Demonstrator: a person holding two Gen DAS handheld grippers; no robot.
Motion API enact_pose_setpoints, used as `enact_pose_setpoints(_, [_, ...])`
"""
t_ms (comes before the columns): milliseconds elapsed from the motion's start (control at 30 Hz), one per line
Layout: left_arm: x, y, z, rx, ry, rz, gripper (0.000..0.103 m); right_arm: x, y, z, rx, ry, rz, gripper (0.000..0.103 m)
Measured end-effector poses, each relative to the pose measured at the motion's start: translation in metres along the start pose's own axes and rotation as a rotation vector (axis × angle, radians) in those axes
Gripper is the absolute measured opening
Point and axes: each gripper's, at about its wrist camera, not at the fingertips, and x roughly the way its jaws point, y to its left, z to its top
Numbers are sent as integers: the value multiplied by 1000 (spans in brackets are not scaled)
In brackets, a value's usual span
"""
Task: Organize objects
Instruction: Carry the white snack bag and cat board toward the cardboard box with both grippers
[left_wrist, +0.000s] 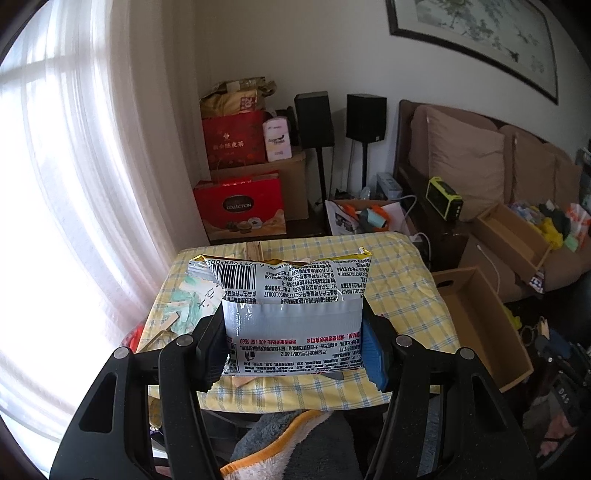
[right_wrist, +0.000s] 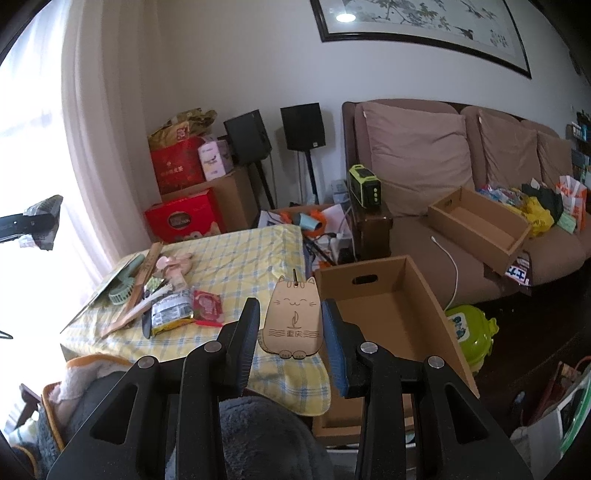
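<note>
Left gripper (left_wrist: 293, 341) pinching a silver foil snack bag with barcode and printed text (left_wrist: 291, 314) between its pads, jaws spread to the bag's width, bag upright and lifted above the yellow checked cloth-covered surface (left_wrist: 413, 295). Beneath and to the left of the bag, a green-and-white printed card (left_wrist: 186, 302) and pale wooden sticks (left_wrist: 255, 251) lying on the cloth. Right of the surface, an open brown cardboard box with a handle cut-out (left_wrist: 480, 321) standing on the floor. Right gripper (right_wrist: 291, 332) closed partway on a flat wooden cat-shaped tag with engraved face and characters (right_wrist: 293, 317), blue-faced pads against its two sides, tag upright, held over the near right corner of the same checked surface (right_wrist: 251, 266). Just right of the tag, the open cardboard box (right_wrist: 388, 306), bottom bare where visible. Farther left on the cloth, a loose cluster: a yellow-edged snack packet (right_wrist: 171, 314), a red sachet (right_wrist: 207, 304), a green handheld fan (right_wrist: 123, 288), a pink soft item (right_wrist: 175, 264), a long wooden strip (right_wrist: 142, 280). At far left in the right wrist view, the snack bag (right_wrist: 44, 221) seen edge-on in the other gripper, raised well apart from the tag. Behind, a brown sofa (right_wrist: 417, 155) carrying a second cardboard box (right_wrist: 476, 221).
</note>
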Motion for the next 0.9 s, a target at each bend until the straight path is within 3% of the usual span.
enact_pose_setpoints(900, [3,-16,-6,18,16,-52,57,2,-8,-2,15,7,-9,34])
